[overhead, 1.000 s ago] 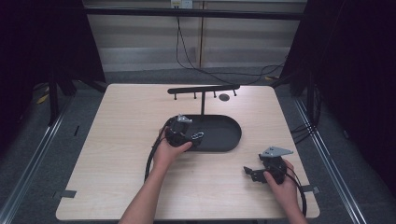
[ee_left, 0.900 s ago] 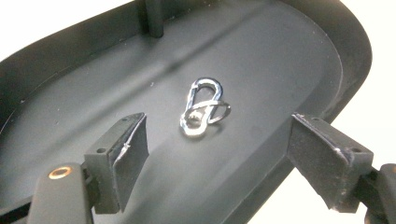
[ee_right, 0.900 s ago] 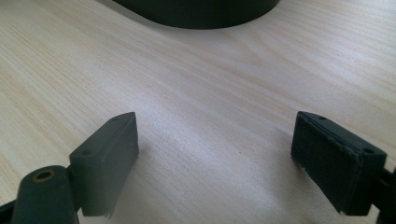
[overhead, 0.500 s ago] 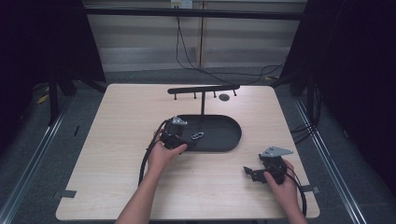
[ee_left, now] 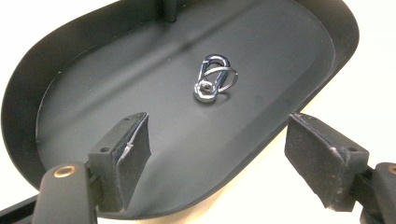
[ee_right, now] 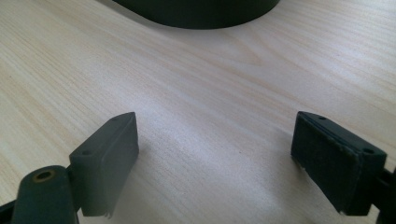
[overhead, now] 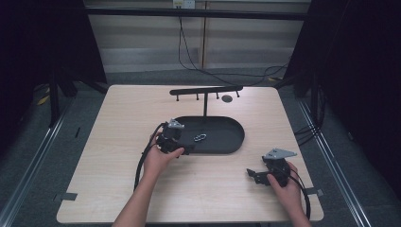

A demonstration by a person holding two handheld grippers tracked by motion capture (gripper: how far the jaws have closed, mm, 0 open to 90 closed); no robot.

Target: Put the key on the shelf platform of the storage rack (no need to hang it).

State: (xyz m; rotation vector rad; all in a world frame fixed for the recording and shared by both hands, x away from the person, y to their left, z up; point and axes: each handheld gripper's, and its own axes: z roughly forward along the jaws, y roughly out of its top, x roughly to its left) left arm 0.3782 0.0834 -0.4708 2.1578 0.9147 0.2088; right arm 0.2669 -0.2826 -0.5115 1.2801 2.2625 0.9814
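A small silver carabiner clip [overhead: 200,137] [ee_left: 214,79] lies loose on the floor of a black oval tray [overhead: 231,142] [ee_left: 28,102]. My left gripper [overhead: 186,145] [ee_left: 219,122] hovers at the tray's left end, pointing at the clip. It is open, its pads [ee_left: 133,144] are apart, and nothing is between them; the clip lies a short way beyond the tips. My right gripper [overhead: 253,175] [ee_right: 217,119] rests low over the bare wood at the front right, open and empty, with the tray's edge [ee_right: 201,11] ahead of it.
A black post [overhead: 205,106] rises from the tray's back and carries a horizontal bar [overhead: 206,90] with several small hooks. A dark round disc [overhead: 227,98] lies on the table behind the bar. Cables trail from both grippers toward the front edge.
My left gripper has drawn back to the left, from over the tray toward its left end. The clip has stayed where it lay. The right hand has not moved.
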